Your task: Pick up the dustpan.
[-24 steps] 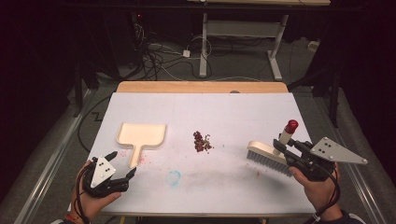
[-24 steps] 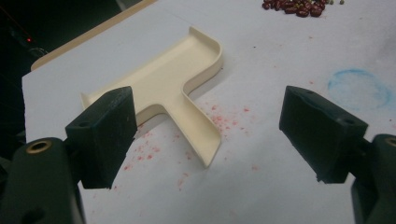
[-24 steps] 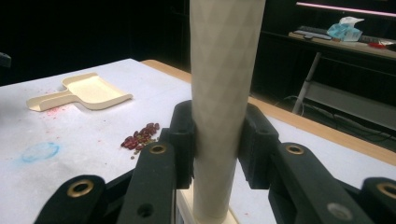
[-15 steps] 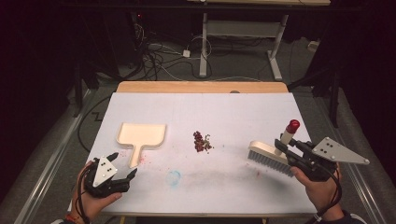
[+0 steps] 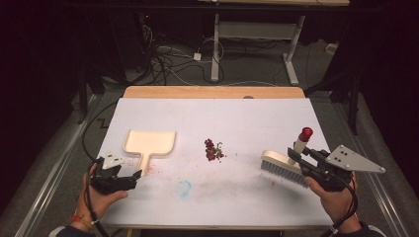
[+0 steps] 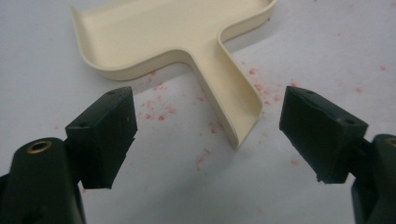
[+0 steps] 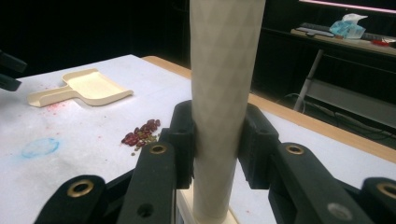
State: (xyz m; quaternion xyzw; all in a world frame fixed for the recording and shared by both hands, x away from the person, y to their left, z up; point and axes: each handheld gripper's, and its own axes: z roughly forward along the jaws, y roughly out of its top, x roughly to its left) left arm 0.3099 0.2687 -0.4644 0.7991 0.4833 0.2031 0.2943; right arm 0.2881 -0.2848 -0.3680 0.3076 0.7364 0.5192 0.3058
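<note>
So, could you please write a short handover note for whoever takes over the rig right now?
Left gripper: open, jaws either side of the dustpan handle's end, not gripping.
Right gripper: shut on the brush handle, at the table's right side.
Debris: small pile at mid table, between dustpan and brush, untouched.
Done: brush picked up.
Left: probably grip the dustpan, sweep the pile into it. Faint red specks lie near the dustpan handle too.
</note>
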